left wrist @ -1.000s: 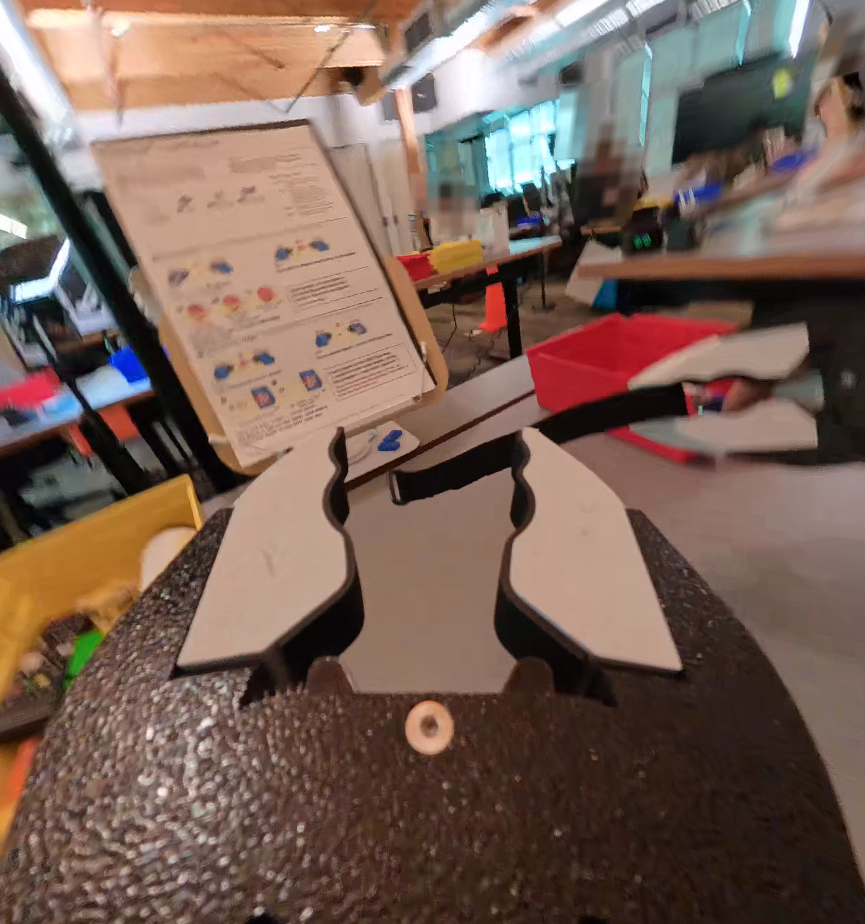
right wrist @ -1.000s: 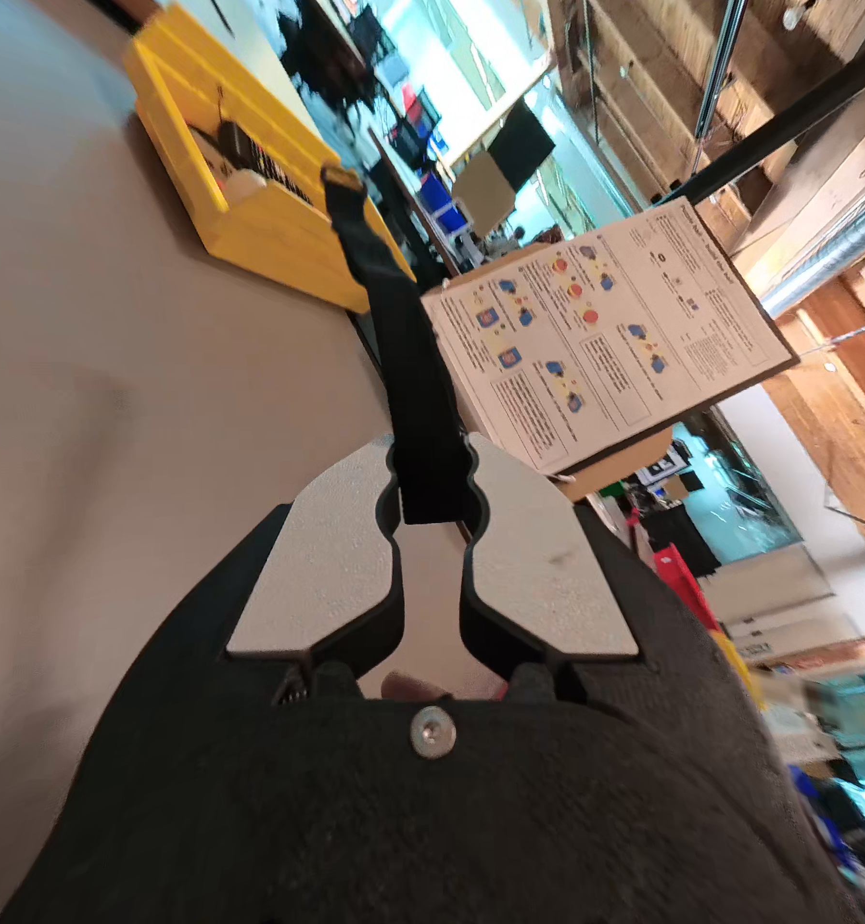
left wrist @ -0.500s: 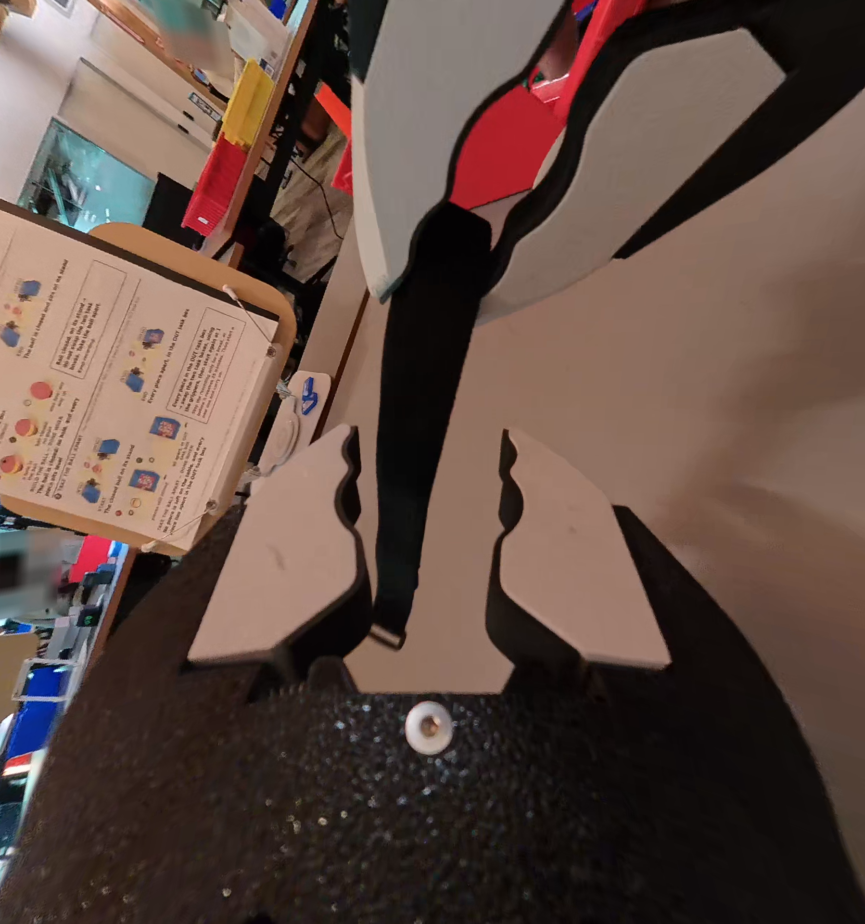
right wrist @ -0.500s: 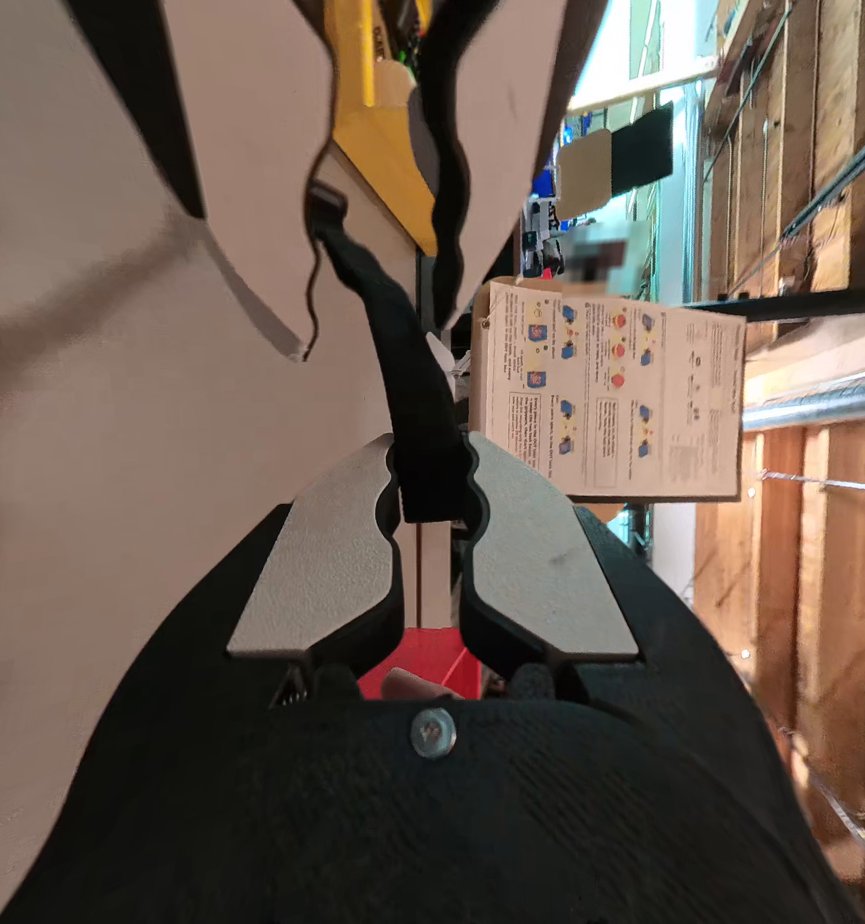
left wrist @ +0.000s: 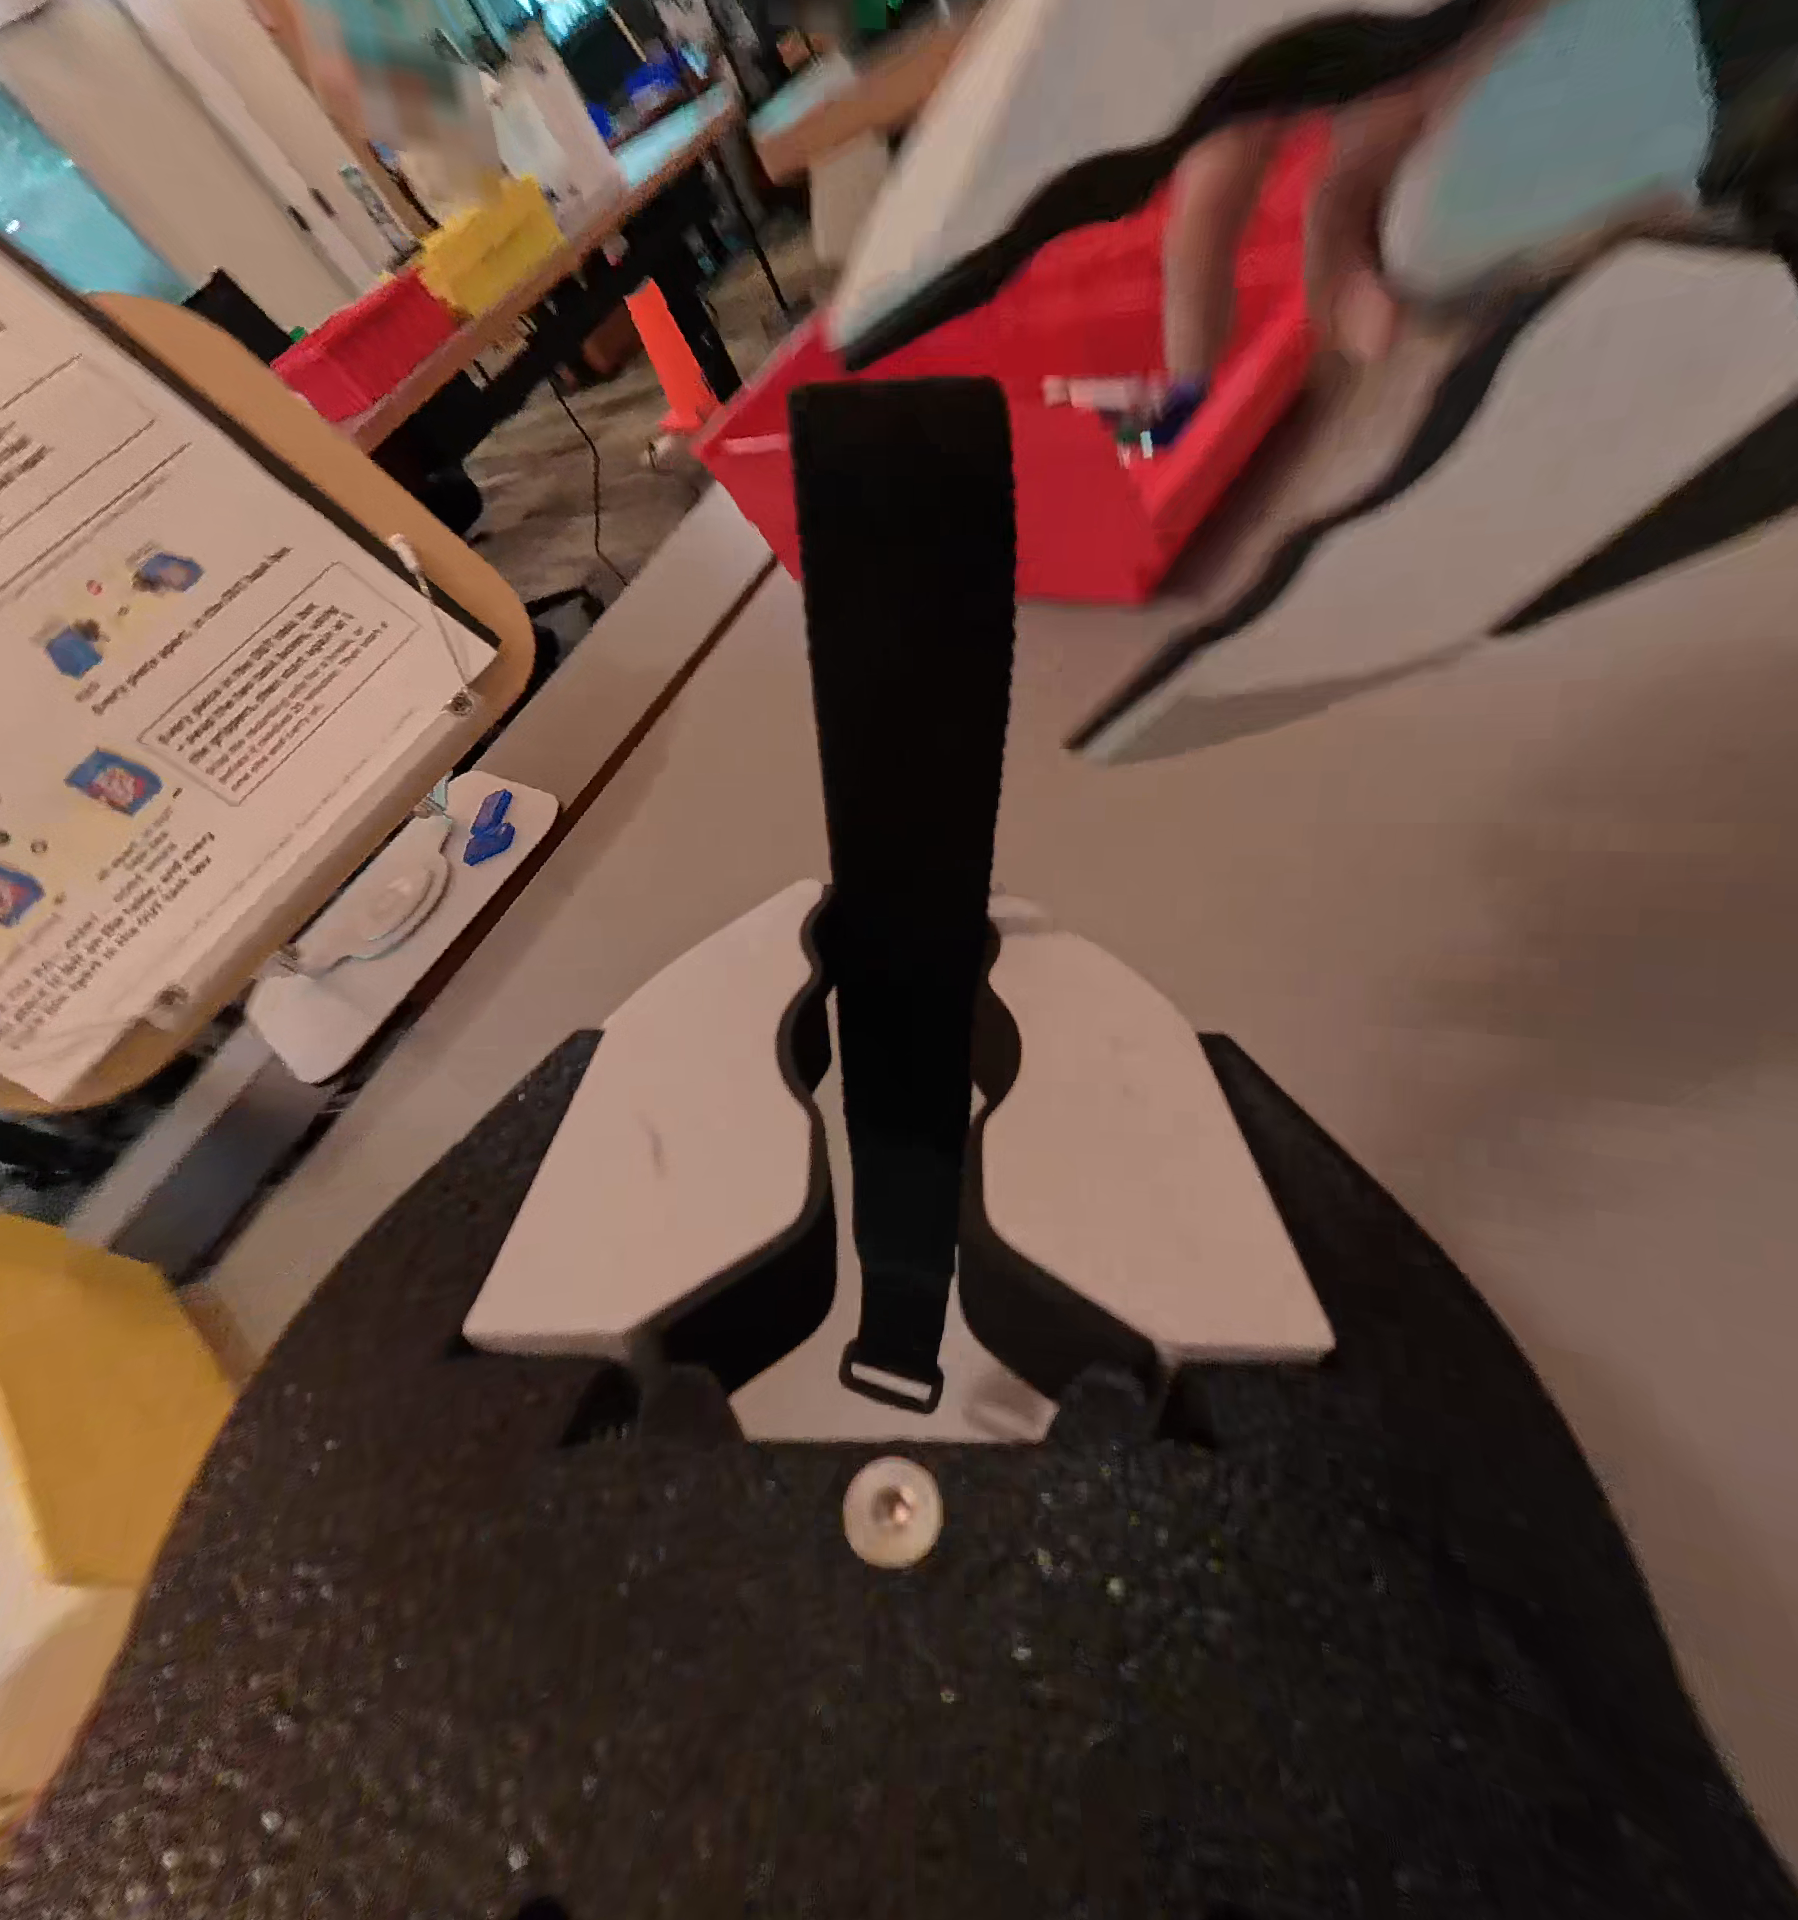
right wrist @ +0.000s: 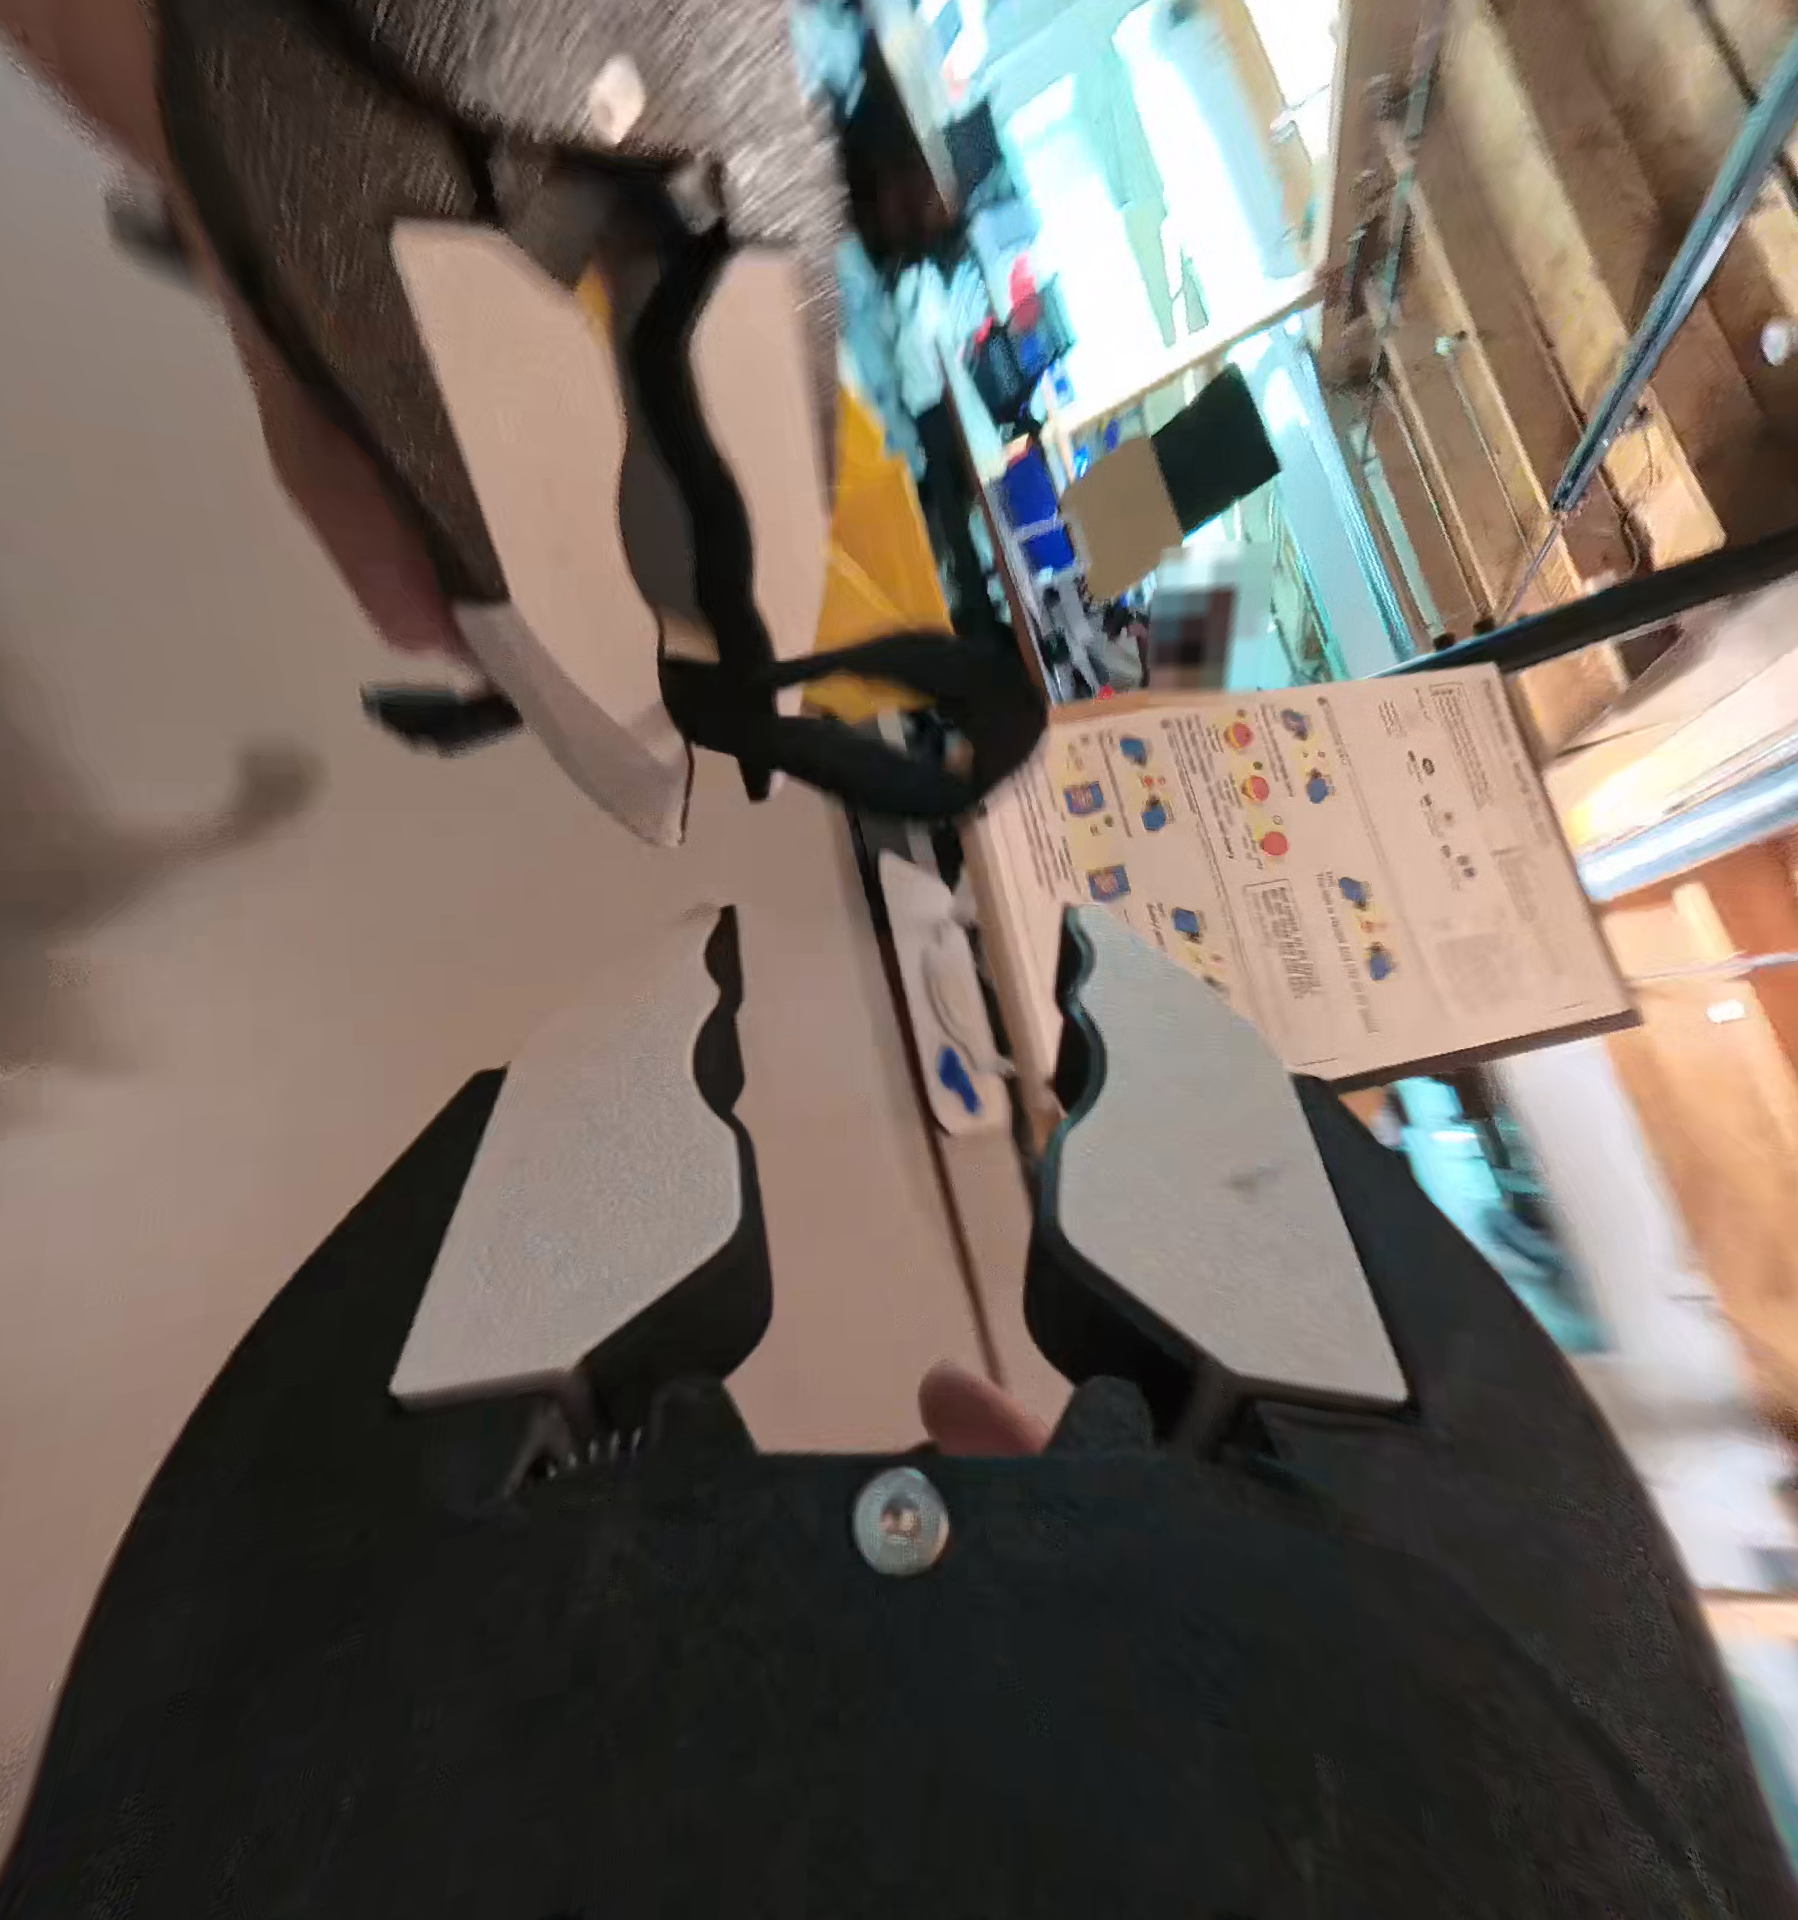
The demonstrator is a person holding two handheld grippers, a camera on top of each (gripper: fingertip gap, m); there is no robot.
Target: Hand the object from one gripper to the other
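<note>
A black strap (left wrist: 905,623) with a small buckle at its near end is clamped between the fingers of my left gripper (left wrist: 905,935). It sticks out forward, above the table. In the right wrist view the strap (right wrist: 874,727) curls in a loop beyond the left gripper's fingers (right wrist: 531,499). My right gripper (right wrist: 895,935) is open and empty, a short way back from the strap. Its fingers (left wrist: 1497,499) show blurred at the upper right of the left wrist view, spread apart and clear of the strap.
A red bin (left wrist: 978,499) stands on the grey table (left wrist: 1394,1039) behind the strap. A yellow bin (left wrist: 43,1403) is at the left edge. An instruction sheet on a board (left wrist: 147,675) stands to the left, with a white plate and blue clip (left wrist: 490,831) beside it.
My left gripper has shut on the strap. My right gripper has opened, let go of the strap and drawn back from it.
</note>
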